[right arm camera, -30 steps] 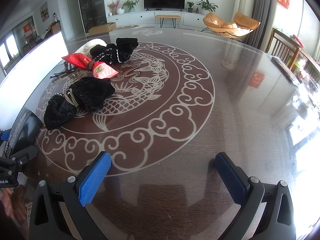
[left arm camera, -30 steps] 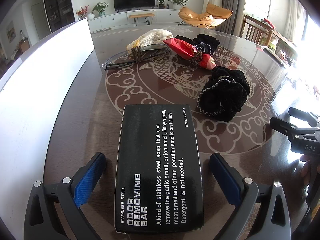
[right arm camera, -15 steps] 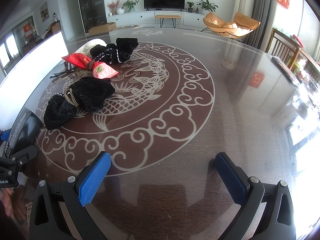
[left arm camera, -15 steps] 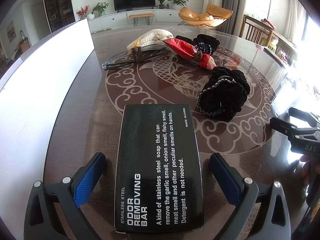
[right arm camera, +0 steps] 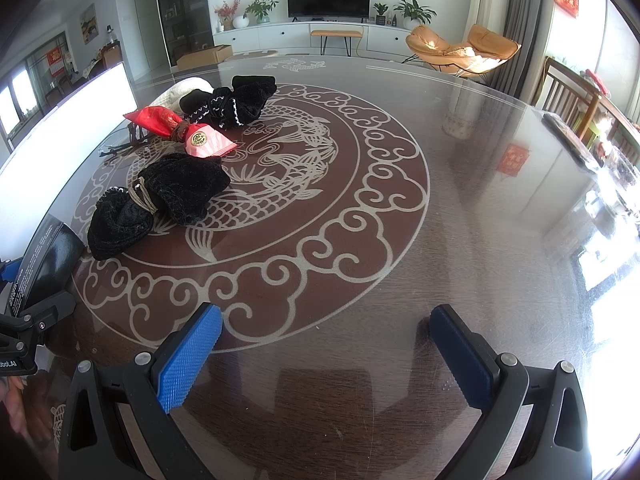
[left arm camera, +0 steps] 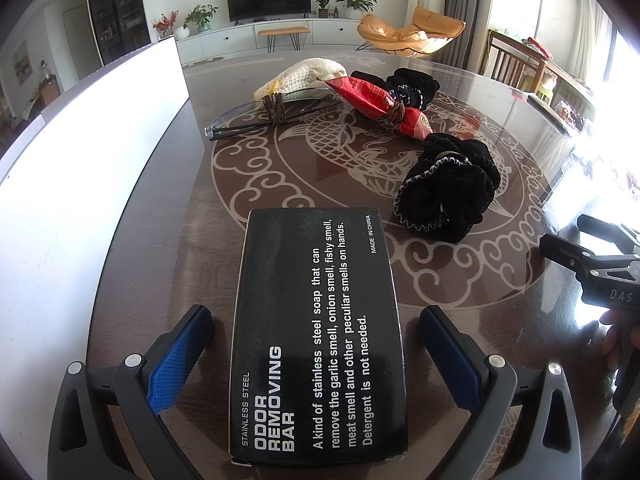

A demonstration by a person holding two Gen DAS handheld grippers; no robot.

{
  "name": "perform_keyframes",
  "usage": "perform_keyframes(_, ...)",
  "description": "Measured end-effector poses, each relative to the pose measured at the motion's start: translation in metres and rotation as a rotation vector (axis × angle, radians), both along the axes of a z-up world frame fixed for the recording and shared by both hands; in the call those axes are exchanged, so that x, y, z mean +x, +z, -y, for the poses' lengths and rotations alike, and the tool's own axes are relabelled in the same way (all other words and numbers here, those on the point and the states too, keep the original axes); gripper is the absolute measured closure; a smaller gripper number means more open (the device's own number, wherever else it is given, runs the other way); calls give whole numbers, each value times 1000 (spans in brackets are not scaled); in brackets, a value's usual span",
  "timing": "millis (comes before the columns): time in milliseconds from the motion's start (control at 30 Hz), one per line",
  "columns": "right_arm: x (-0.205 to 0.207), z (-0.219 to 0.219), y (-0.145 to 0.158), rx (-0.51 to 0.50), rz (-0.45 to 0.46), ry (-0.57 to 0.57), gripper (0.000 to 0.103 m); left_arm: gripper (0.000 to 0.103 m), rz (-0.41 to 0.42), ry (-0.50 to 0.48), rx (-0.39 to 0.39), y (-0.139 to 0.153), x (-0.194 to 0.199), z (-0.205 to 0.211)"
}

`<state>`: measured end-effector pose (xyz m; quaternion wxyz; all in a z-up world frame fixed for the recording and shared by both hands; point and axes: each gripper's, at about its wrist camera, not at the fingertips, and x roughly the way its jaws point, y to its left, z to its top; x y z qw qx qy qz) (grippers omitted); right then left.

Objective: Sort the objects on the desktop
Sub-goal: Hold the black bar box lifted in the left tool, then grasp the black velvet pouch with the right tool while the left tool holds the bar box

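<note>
The left hand-held gripper (left arm camera: 316,354) is spread wide, its 2 blue pads flanking but not touching the flat black cardboard box (left arm camera: 316,332) lying lower centre on the dark patterned glass-topped bench (right arm camera: 460,220). The right hand-held gripper (right arm camera: 324,354) is spread over bare bench, holding nothing.

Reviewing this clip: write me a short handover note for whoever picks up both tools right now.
Left tool: open, its fingers on either side of the black box with gaps both sides; nothing gripped.
Right tool: open and empty, over bare table.
Things: the box lies flat beside the white bin. Further out on the table lie the near black cloth bundle, the red packet, the far black bundle, the cream pouch and the tied glasses.
Done: nothing visibly sorted.
Left: probably close on the box first, then sort the rest.
</note>
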<state>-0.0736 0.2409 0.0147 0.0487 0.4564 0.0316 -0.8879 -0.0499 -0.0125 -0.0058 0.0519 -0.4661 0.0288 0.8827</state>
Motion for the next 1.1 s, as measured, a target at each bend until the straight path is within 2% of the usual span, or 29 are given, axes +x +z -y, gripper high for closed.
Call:
perform_keyframes(367, 0, 0, 0, 0, 0, 0, 0, 0, 0, -4, 1, 0, 0, 0)
perform_keyframes(533, 0, 0, 0, 0, 0, 0, 0, 0, 6, -54, 2, 0, 2, 3)
perform_keyframes(1100, 0, 0, 0, 0, 0, 0, 0, 0, 0, -37, 2, -1, 7, 7)
